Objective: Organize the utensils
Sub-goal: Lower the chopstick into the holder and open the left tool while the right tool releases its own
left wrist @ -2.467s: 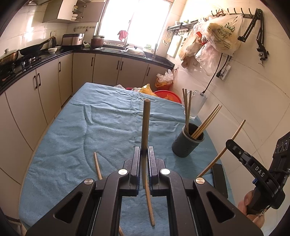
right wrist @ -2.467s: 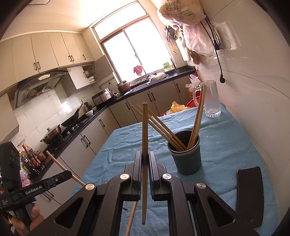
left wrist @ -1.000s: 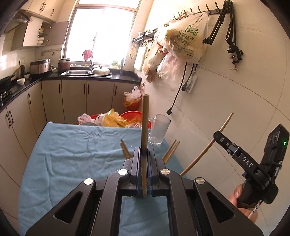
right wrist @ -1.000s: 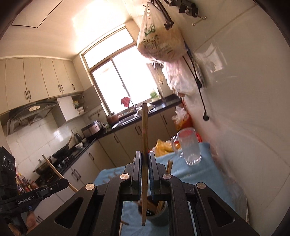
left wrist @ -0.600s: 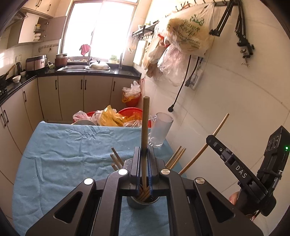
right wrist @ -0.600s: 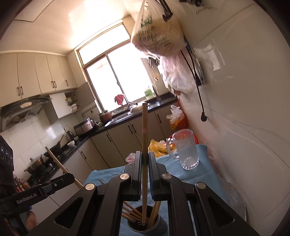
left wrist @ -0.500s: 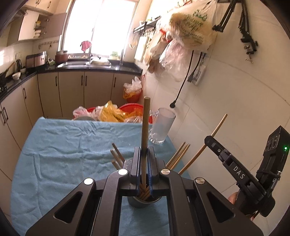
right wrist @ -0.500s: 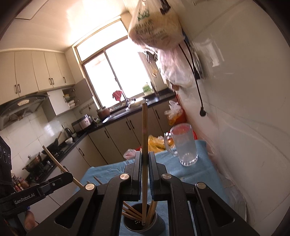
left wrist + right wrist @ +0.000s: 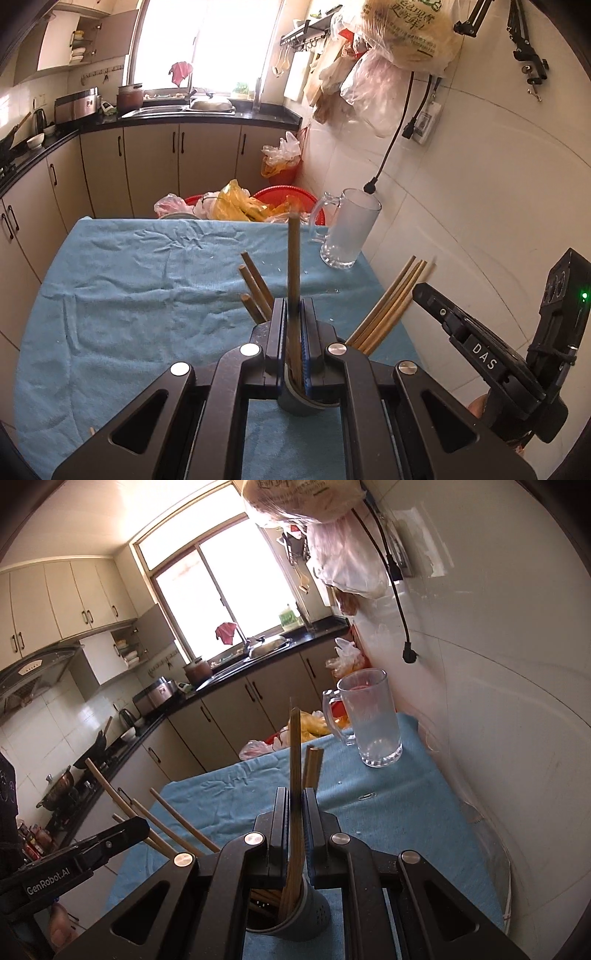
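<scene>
Both tools lowered over holder [image 9: 301,402] | left tool [image 9: 294,317] clamps chopstick [image 9: 293,258] | right tool [image 9: 295,805] clamps second chopstick [image 9: 295,746]

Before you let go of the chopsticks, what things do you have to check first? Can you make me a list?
1. Left gripper fingers clamp its chopstick: ok.
2. Right gripper fingers clamp its chopstick: ok.
3. Grey holder stands upright on the blue cloth: ok.
4. Left chopstick's lower end inside the holder: ok.
5. Right chopstick's lower end inside the holder: ok.
6. Lower ends touch the holder's bottom: cannot tell.
</scene>
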Demonstrator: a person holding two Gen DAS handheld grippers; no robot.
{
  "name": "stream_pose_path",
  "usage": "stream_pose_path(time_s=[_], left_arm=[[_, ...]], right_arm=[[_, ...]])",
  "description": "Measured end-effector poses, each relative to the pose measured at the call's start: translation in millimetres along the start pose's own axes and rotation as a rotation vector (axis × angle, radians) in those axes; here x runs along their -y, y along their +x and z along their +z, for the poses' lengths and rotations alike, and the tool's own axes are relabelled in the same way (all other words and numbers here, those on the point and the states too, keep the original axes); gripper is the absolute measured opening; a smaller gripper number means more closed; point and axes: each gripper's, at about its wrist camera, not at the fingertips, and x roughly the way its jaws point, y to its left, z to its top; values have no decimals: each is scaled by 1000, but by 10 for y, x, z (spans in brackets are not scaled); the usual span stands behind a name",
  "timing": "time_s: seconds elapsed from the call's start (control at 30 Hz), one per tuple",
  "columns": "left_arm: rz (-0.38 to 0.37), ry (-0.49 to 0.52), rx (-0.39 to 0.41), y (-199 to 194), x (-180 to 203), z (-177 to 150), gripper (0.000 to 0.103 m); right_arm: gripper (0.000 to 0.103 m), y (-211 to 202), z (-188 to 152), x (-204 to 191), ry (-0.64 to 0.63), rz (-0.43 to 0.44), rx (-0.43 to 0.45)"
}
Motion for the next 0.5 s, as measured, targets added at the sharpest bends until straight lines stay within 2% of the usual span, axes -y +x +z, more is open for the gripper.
stream_pose_path(time_s=[0.17, 0.23, 0.3, 0.37, 0.5], left_arm=[[-10, -16, 28, -162, -23, 48, 10], [-3, -17, 57, -280, -30, 53, 25], [8, -14, 94, -430, -38, 49, 31], [21, -10, 120, -578, -54, 26, 31], [40, -11, 135, -803, -124, -116, 36]], right_arm=[[17, -130, 79, -23, 4, -2, 30], [21, -235, 104, -50, -2, -4, 55], [26, -374, 118, -69, -6, -9, 84], [33, -514, 94, -93, -5, -1, 100], [37, -672, -46, -139, 3, 19, 89]])
